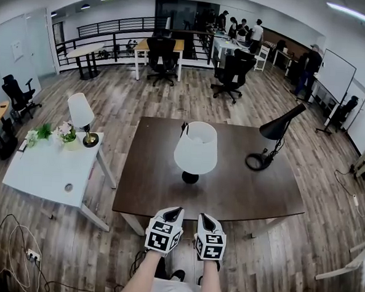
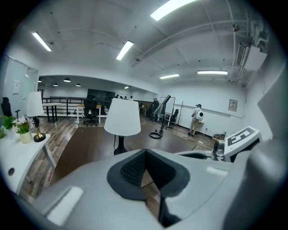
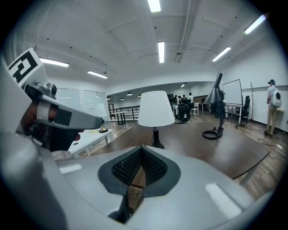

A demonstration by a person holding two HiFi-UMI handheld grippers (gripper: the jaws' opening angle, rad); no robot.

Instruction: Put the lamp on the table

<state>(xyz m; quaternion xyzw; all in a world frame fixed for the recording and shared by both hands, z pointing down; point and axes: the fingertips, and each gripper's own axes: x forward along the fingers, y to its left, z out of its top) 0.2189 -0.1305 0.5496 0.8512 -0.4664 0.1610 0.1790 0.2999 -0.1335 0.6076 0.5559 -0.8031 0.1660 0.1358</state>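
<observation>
- Two tongs are being held side by side just off the near edge of the dark bench (image 1: 228, 197). The left tongs (image 2: 145, 155) and the right tongs (image 3: 141, 150) are both being carried with jaws pressed together and nothing between them.
- Nothing is being gripped. The white-shaded lamp (image 1: 196, 148) is seen standing upright near the middle of the dark bench, well apart from both tongs, with a black desk lamp (image 1: 276, 131) off to its right.
- The placing is being judged as done, so the step in hand is probably a rest clear of the lamp. It is being done well so long as the tongs are being held low, near the bench edge and away from the shade.
- A second shaded lamp (image 1: 81, 111) is being carried by the white bench (image 1: 45, 174) at the left. Whether that one is meant cannot be told.
- If either lamp is being taken up, the jaws are first being opened. The thin stem under the shade is being advised as the grip, since the shade looks light and easily dented.
- Each shaded lamp is being judged top-heavy, so an upright carry is being advised, with the base set down flat and well in from the bench edge.
</observation>
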